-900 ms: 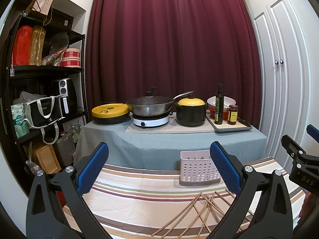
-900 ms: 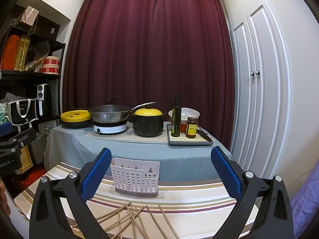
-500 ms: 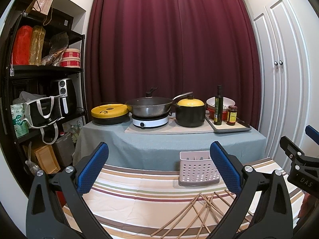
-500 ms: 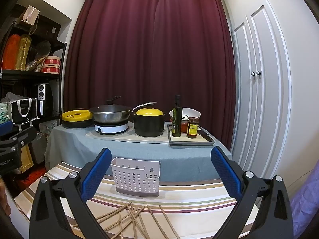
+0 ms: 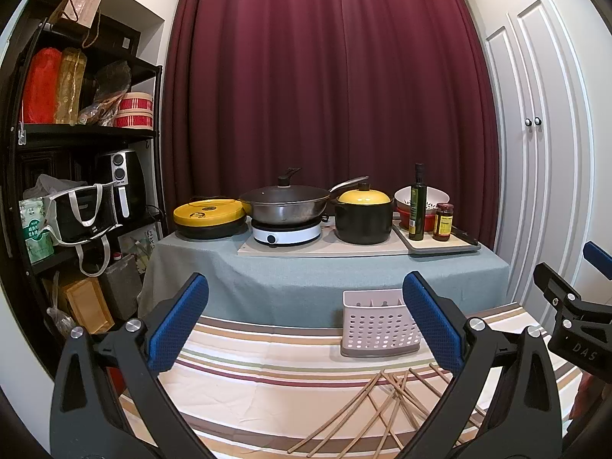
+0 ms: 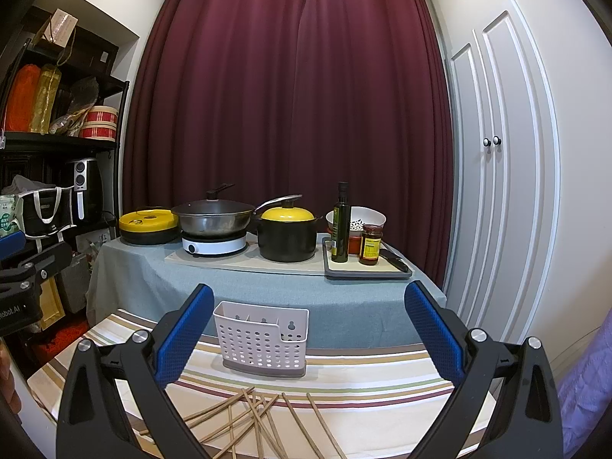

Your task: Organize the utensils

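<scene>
Several wooden chopsticks (image 5: 378, 409) (image 6: 260, 420) lie scattered on the striped tablecloth, in front of a white perforated utensil holder (image 5: 376, 323) (image 6: 262, 338). My left gripper (image 5: 306, 321) hangs open above the cloth, left of the chopsticks, with nothing between its blue pads. My right gripper (image 6: 310, 334) is open too, held over the chopsticks and facing the holder, which is empty as far as I can see. Each gripper shows at the edge of the other's view.
Behind the striped table stands a grey-clothed table (image 5: 325, 271) with a yellow-lidded pan, a wok (image 5: 285, 202) on a hob, a black pot (image 6: 287, 233), an oil bottle and a jar on a tray. Black shelves (image 5: 57, 191) fill the left; white cupboard doors (image 6: 505, 176) the right.
Almost nothing: both views shift very slightly, the scene drifting a little. Both grippers stay open and the chopsticks and holder have not moved.
</scene>
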Demonstrator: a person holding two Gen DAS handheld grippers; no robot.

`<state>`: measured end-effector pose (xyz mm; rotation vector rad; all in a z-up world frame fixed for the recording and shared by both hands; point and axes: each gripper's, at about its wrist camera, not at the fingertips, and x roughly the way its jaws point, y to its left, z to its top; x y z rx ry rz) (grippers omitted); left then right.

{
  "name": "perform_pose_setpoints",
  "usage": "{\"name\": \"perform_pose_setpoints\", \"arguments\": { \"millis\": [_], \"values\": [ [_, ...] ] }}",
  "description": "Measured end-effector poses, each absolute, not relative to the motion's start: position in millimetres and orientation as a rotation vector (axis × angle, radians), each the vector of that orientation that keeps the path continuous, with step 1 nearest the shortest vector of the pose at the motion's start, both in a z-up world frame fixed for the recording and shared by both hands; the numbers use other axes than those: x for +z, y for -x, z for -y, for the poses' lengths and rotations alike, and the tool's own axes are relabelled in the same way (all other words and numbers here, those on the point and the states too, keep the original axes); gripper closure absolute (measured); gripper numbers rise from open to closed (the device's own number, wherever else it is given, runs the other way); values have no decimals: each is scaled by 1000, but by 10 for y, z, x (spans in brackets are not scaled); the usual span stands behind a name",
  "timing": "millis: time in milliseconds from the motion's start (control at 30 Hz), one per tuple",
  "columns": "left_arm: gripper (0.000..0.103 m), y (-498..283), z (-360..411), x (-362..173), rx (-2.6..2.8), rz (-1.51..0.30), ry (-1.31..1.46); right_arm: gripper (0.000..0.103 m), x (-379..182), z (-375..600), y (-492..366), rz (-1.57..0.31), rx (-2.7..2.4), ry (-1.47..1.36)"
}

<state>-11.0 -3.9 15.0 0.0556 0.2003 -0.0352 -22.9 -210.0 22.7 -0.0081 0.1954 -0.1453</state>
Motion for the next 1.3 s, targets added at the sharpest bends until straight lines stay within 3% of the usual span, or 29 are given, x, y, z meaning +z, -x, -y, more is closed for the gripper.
{"name": "perform_pose_setpoints", "arguments": {
  "millis": [1300],
  "values": [
    [4, 78, 143, 129, -44, -195, -51, 6, 195, 2087, 225, -193, -145, 12]
  ]
}}
